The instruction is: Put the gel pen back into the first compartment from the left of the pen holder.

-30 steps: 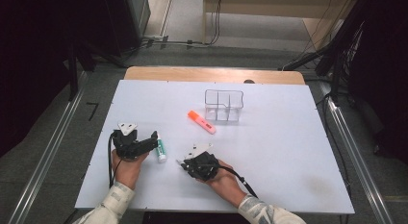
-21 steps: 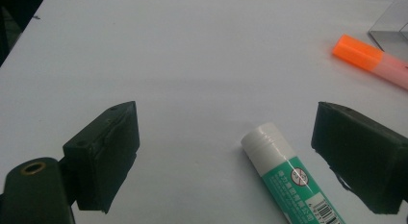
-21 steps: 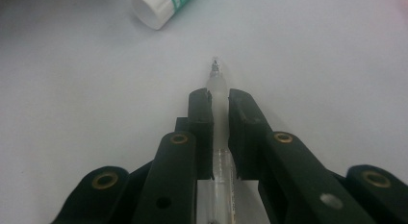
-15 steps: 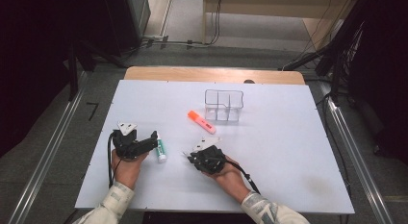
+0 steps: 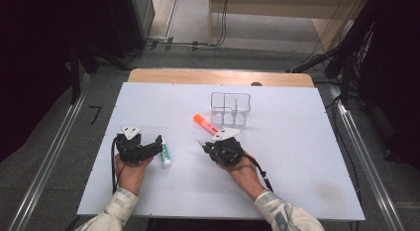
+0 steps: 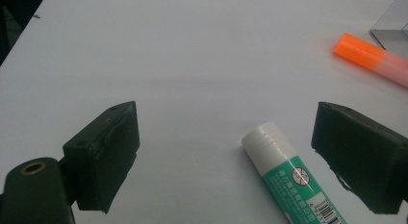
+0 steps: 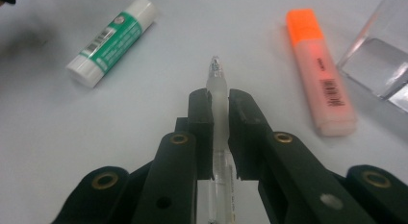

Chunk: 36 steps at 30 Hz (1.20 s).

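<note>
A lab-like recording room: a white table (image 5: 297,191) on a bare grey floor (image 5: 188,18), floor rails (image 5: 44,161) along both sides, cables (image 5: 188,43) trailing behind, dark equipment racks (image 5: 124,18) and black curtains (image 5: 29,57).

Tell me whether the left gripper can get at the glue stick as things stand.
Probably yes. The left gripper is open and empty, and the glue stick lies flat on the table between its jaws, nearer the right one, with nothing on or against it. The highlighter lies well clear.
</note>
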Each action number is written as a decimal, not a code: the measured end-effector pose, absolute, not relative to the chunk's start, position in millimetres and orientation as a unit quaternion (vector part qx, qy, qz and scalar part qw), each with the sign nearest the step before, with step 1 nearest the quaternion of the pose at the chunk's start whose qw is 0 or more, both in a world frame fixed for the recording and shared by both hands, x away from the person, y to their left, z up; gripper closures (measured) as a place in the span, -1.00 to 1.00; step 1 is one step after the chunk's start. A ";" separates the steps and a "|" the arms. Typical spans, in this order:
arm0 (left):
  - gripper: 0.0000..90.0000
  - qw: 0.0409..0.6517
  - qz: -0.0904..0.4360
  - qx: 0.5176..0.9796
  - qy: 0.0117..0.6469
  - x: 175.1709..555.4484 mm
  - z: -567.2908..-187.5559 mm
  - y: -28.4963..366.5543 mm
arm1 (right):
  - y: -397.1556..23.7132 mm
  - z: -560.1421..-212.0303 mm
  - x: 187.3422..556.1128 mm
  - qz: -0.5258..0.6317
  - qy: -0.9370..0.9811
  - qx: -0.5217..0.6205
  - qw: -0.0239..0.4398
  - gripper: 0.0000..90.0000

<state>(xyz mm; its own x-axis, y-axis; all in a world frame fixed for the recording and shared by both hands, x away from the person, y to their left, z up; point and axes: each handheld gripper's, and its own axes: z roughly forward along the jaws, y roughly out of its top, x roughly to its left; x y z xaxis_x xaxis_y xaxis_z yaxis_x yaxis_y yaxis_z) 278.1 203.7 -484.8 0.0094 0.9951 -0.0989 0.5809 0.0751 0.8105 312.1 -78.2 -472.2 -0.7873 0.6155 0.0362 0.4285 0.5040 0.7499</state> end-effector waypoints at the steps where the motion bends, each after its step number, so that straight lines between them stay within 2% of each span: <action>1: -0.79 0.357 0.290 0.614 0.641 278.1 -484.9 203.5 | -80.8 -468.7 316.4 0.398 0.855 0.308 0.123 0.75; 36: -0.79 0.358 0.288 0.615 0.641 279.1 -485.6 202.8 | -82.4 -425.7 368.2 0.445 0.811 0.348 0.151 0.75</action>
<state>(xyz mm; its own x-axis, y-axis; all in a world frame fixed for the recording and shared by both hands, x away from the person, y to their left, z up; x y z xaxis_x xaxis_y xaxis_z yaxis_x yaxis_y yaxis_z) 279.1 202.8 -485.6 0.0129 0.9945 -0.1039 0.5829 0.0770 0.8089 368.2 -82.4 -425.7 -0.7125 0.6987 0.0639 0.4292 0.3621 0.8274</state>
